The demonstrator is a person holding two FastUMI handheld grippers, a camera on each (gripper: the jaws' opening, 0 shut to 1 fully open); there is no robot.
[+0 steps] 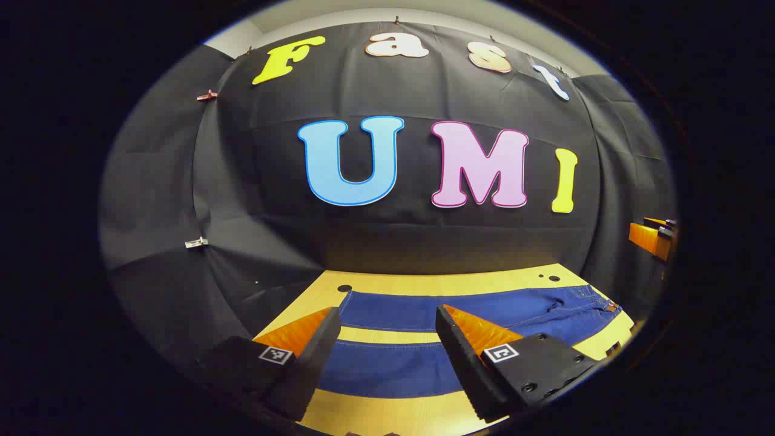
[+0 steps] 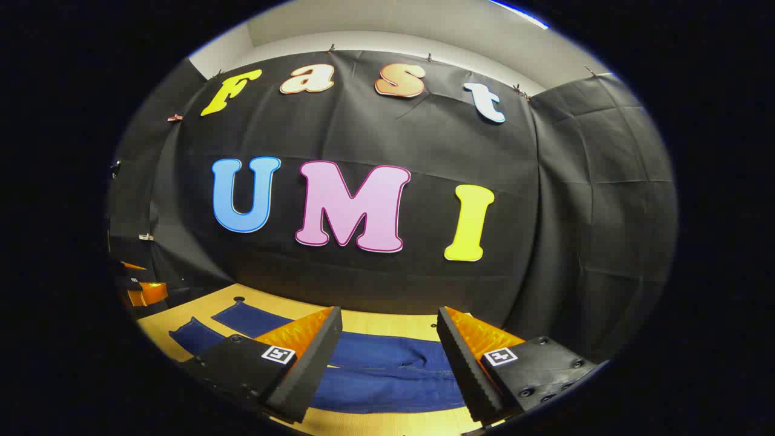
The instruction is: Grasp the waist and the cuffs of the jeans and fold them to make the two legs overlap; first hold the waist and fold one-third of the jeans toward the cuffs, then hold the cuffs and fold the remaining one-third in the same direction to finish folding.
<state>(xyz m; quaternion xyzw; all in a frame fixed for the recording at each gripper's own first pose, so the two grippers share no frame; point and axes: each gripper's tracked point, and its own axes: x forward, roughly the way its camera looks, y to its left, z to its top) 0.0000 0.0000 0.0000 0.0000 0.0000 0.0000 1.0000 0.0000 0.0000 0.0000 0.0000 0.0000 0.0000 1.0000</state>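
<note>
Dark blue denim jeans (image 1: 424,315) lie flat on the pale wooden counter (image 1: 424,281), legs parted, long axis running left-right across the lower frame. Both tools hover released above: left tool (image 1: 384,354) over the legs, right tool (image 2: 387,357) nearer the waist.

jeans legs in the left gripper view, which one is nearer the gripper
The lower leg, the blue strip running between the left gripper's open fingers. The other leg lies beyond it toward the wall, with a strip of bare table between them.
</note>
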